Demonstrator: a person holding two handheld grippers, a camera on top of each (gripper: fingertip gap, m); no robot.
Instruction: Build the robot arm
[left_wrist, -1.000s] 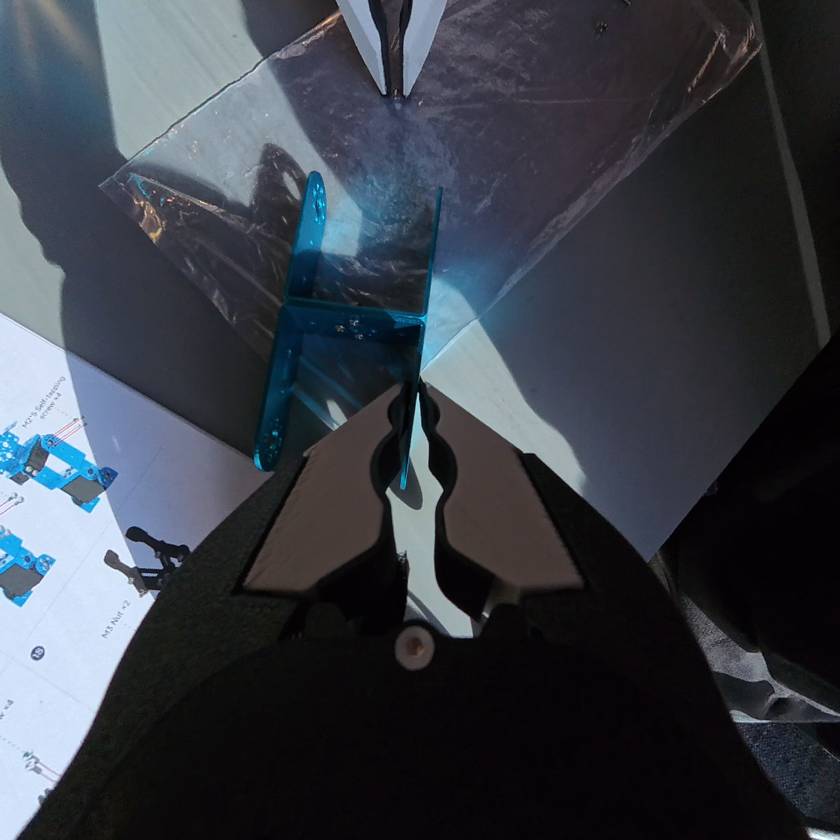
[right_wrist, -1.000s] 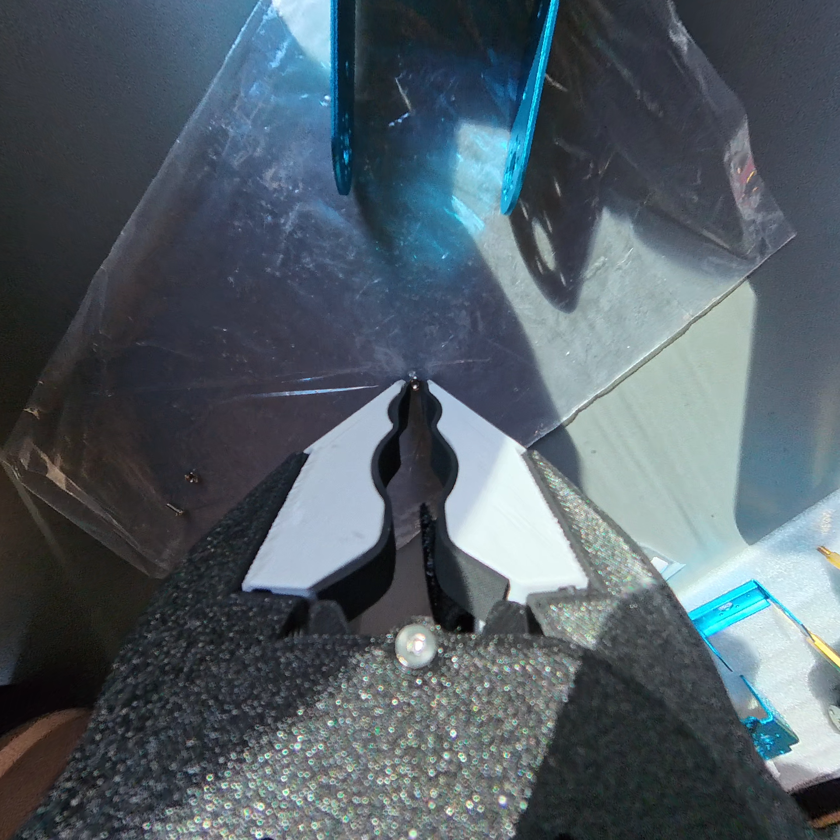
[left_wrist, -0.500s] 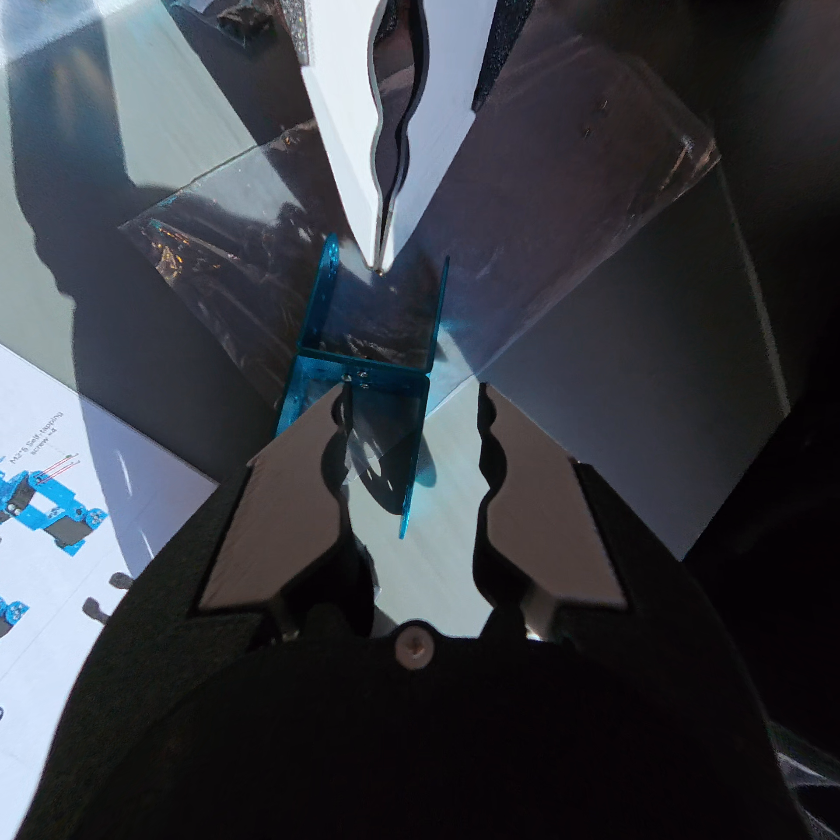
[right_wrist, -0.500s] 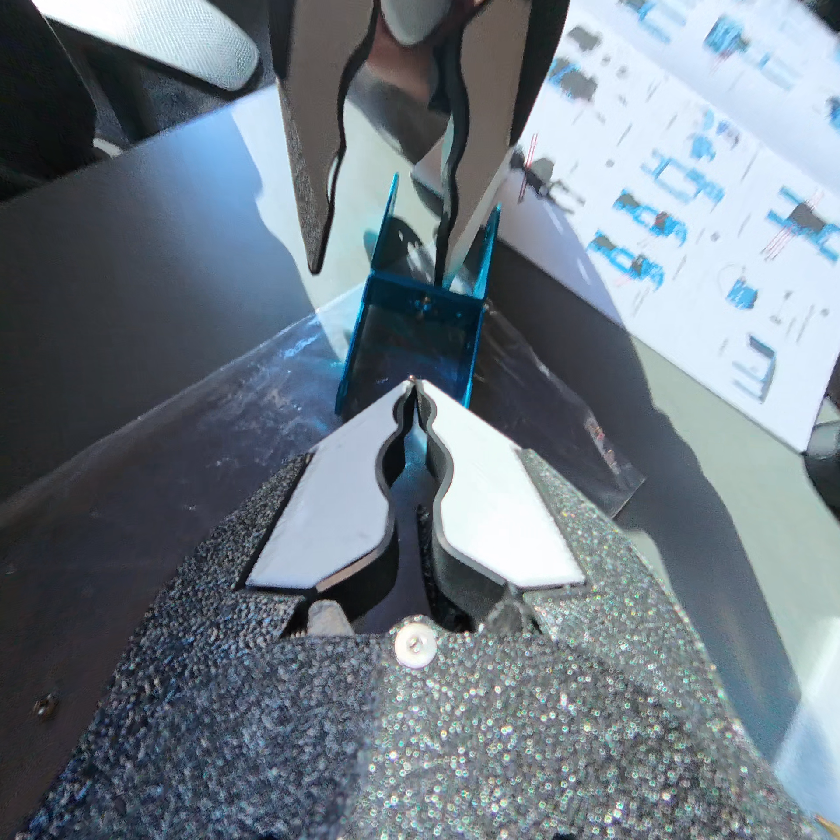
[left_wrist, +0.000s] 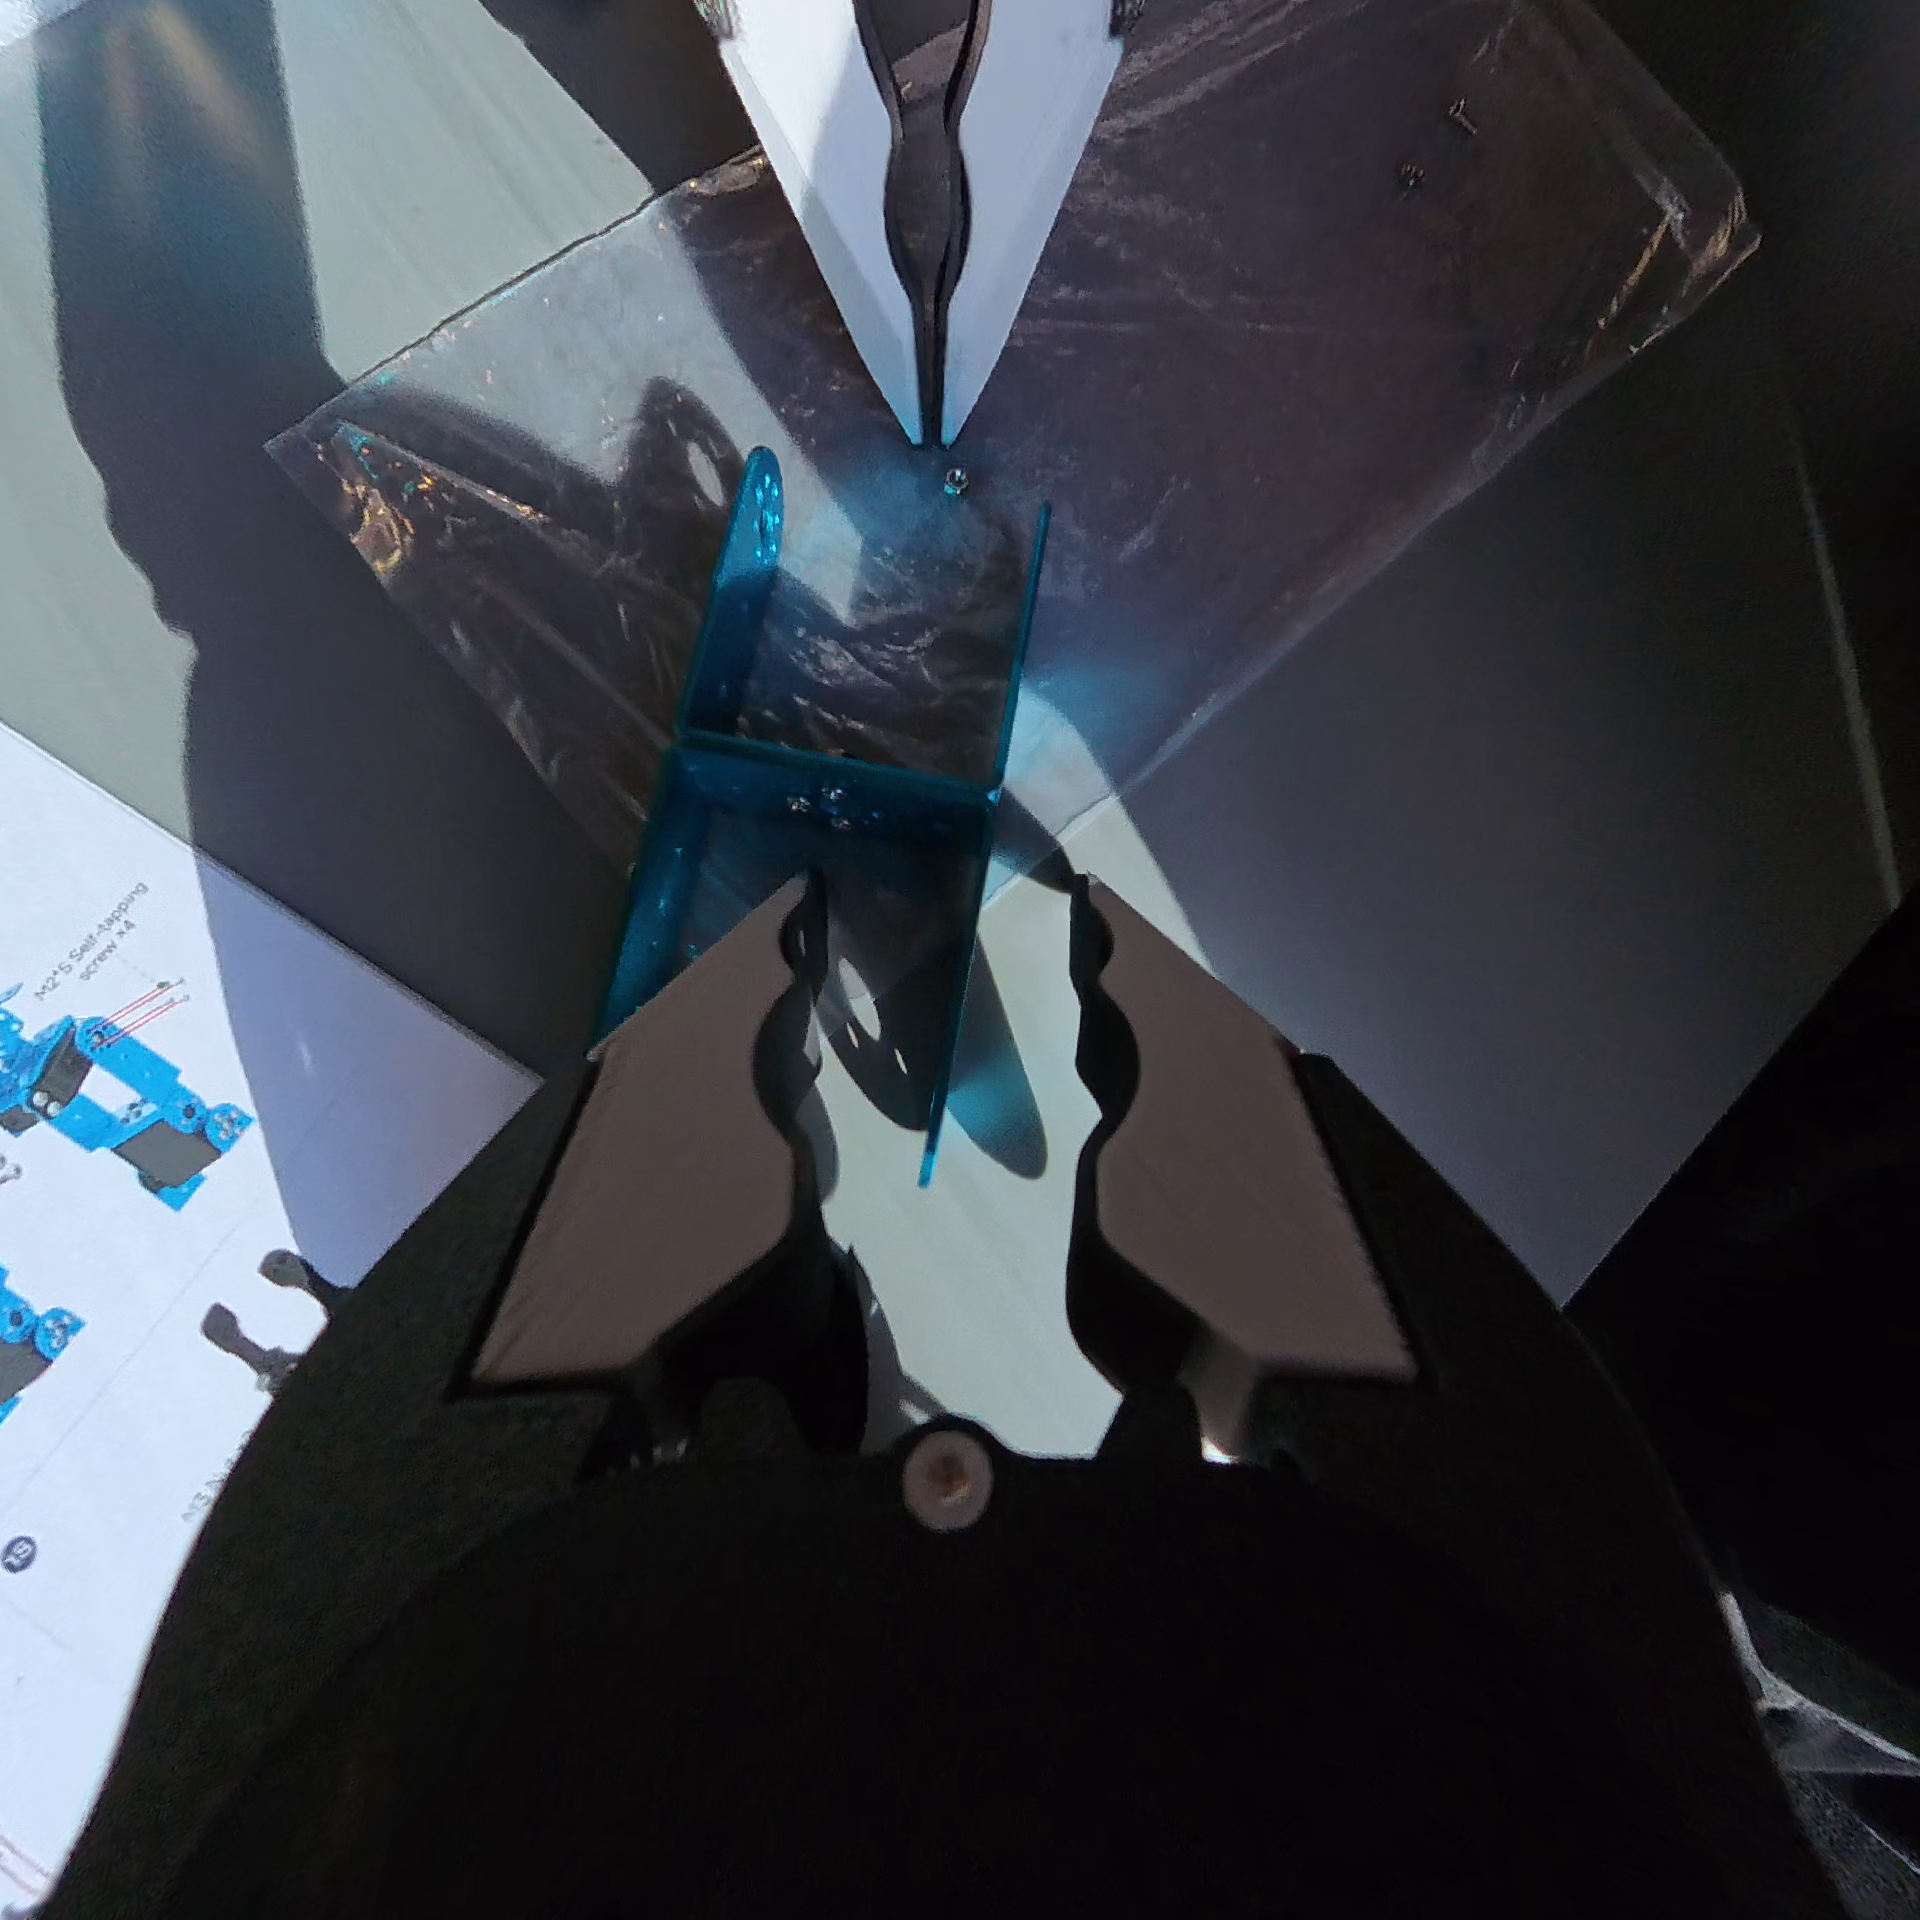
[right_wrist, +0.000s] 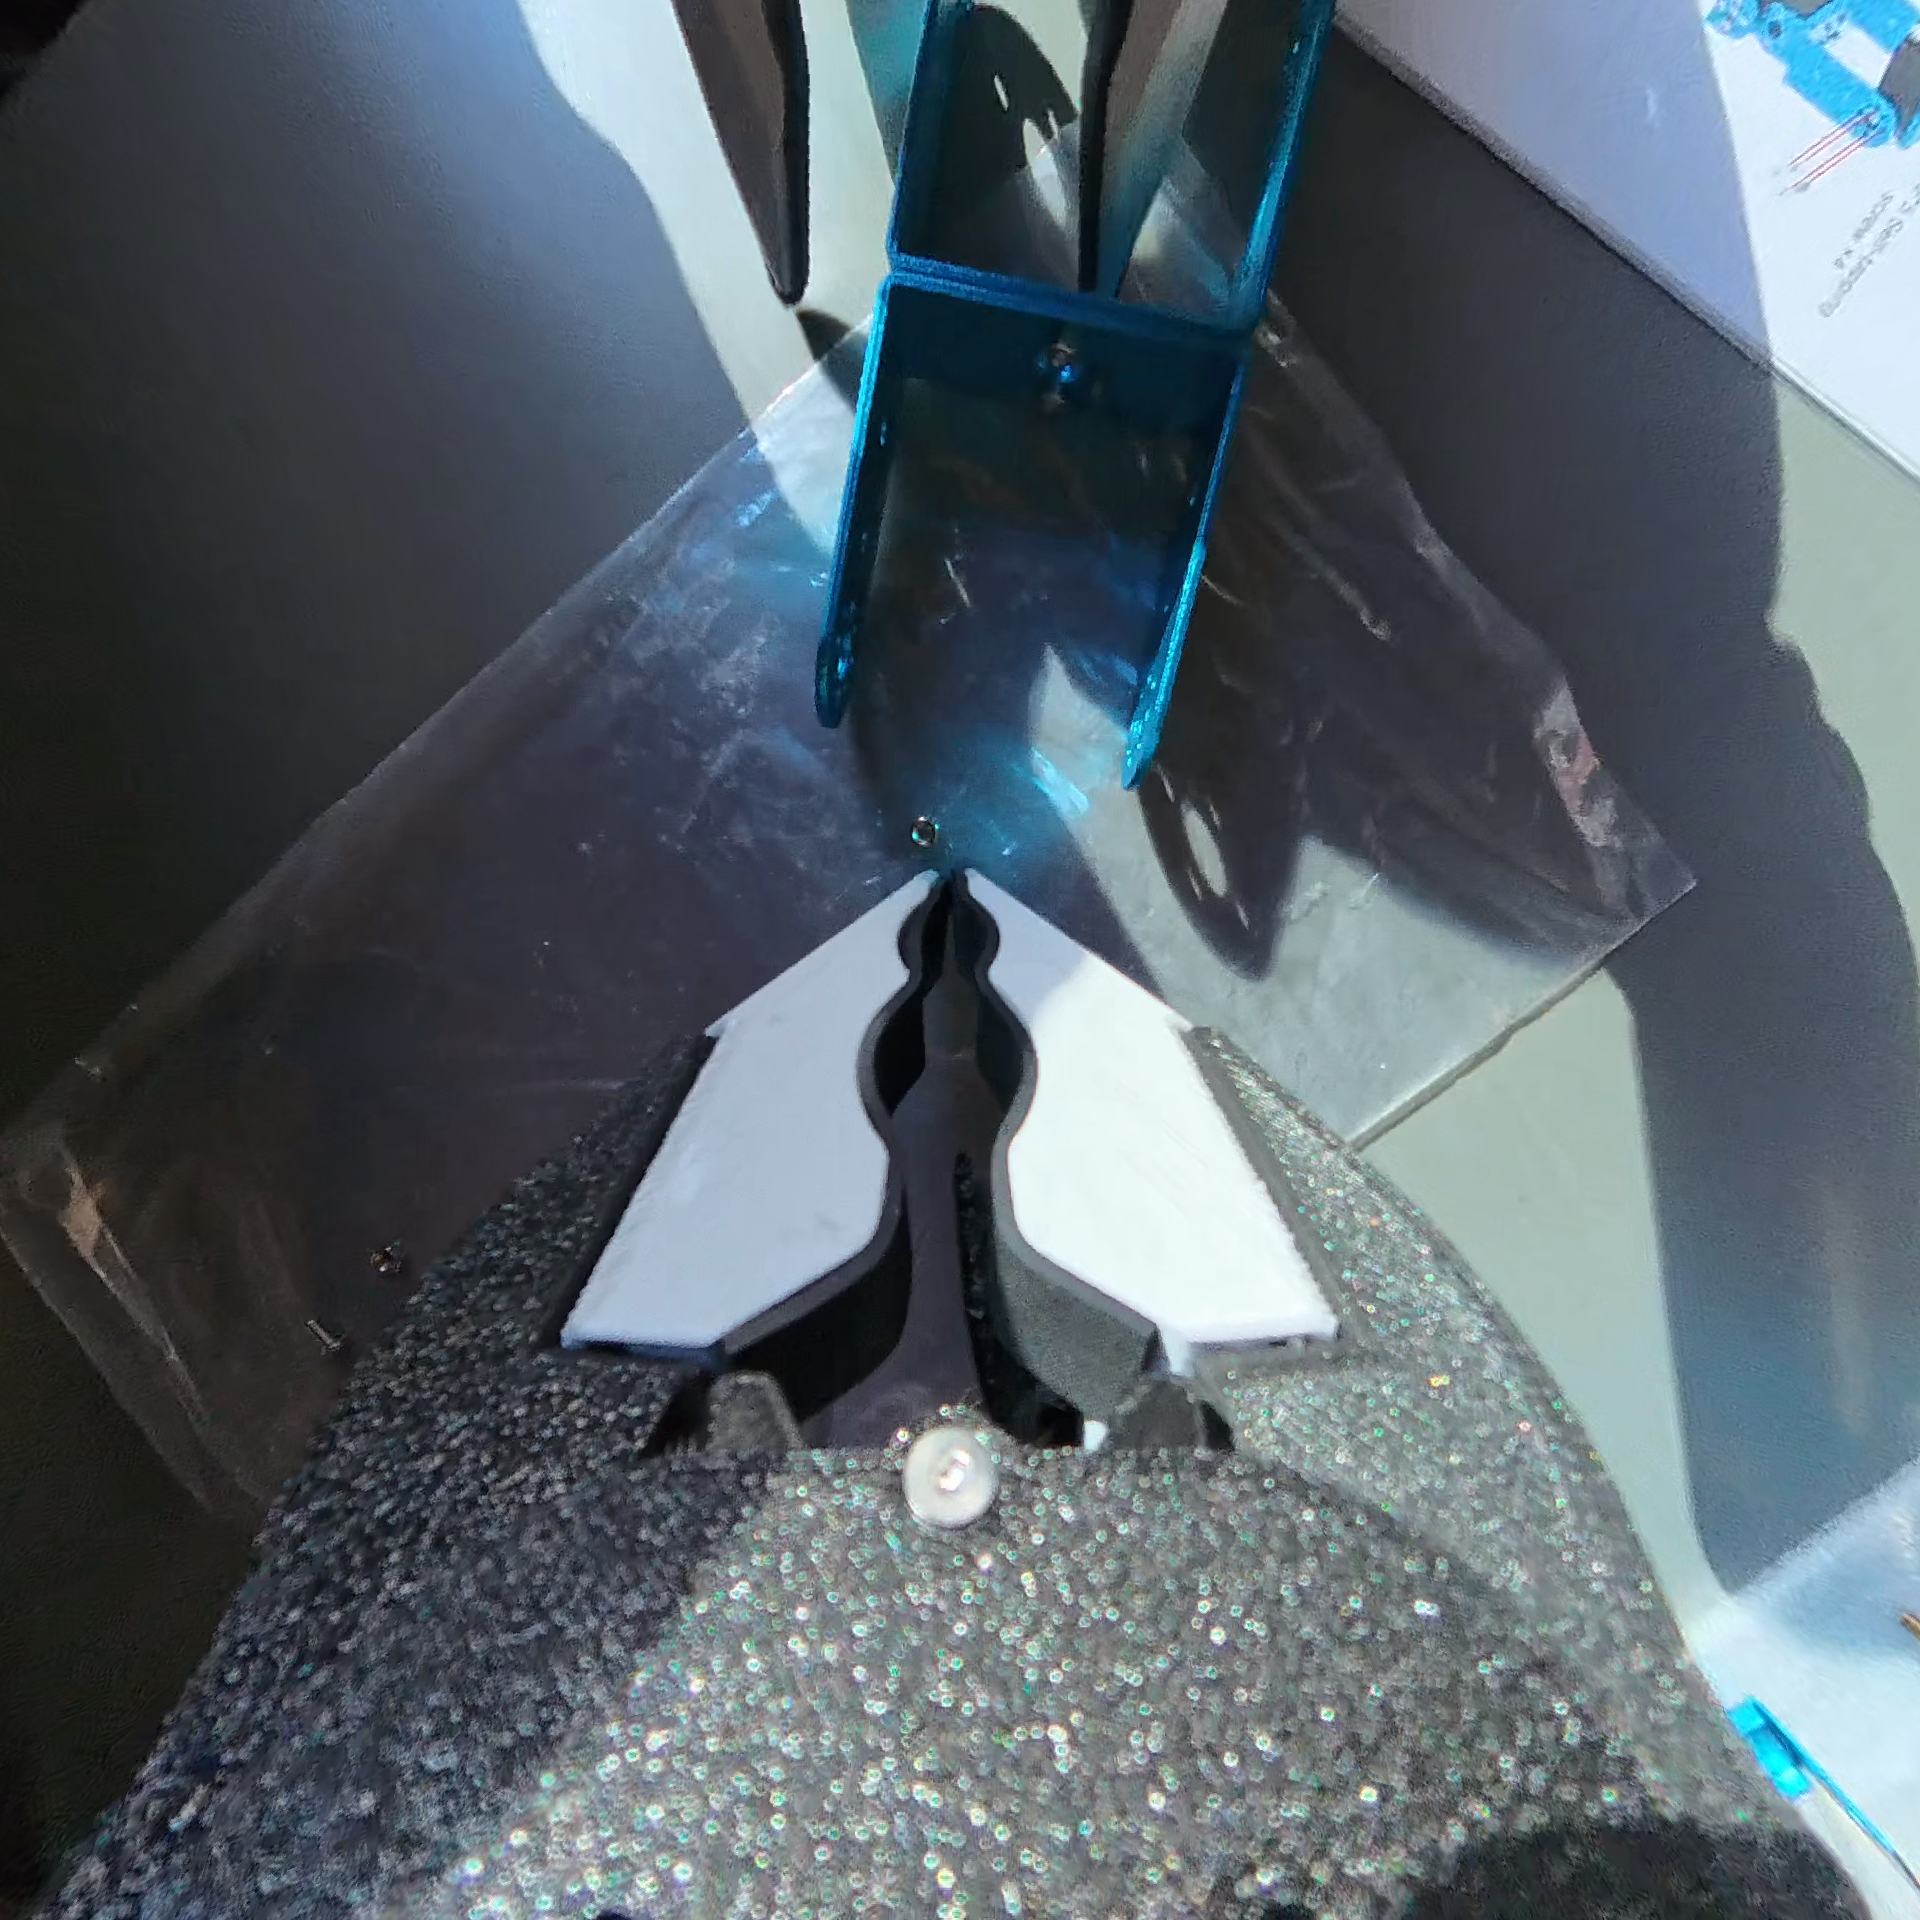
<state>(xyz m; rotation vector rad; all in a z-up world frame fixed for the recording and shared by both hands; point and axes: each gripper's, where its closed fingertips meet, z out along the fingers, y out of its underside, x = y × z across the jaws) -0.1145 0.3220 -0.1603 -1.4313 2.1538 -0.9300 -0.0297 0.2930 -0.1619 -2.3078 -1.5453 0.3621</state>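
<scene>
A blue metal H-shaped bracket (left_wrist: 831, 805) stands on a clear plastic bag (left_wrist: 1299, 540); it also shows in the right wrist view (right_wrist: 1039, 343). My left gripper (left_wrist: 943, 894) is open, its jaws standing either side of the bracket's near right wall without touching it. My right gripper (right_wrist: 951, 881) is shut, tips down on the bag (right_wrist: 520, 935) just short of the bracket's far end. A tiny screw (right_wrist: 921, 829) lies on the bag right in front of those tips, apart from them. The screw (left_wrist: 954, 480) and the right gripper (left_wrist: 940, 436) also show in the left wrist view.
A white instruction sheet (left_wrist: 94, 1195) lies at the left, and shows at the top right of the right wrist view (right_wrist: 1818, 156). Two more tiny screws (right_wrist: 387, 1257) lie on the bag's far part. A dark mat (left_wrist: 1507, 883) lies under the bag. Another blue part (right_wrist: 1766, 1756) sits at lower right. The left gripper's tips are roughly 10 cm from the right gripper's.
My left gripper has opened and let go of the bracket's wall. My right gripper swung up toward the bracket and came back down; the tiny screw lies just ahead of its tips.
</scene>
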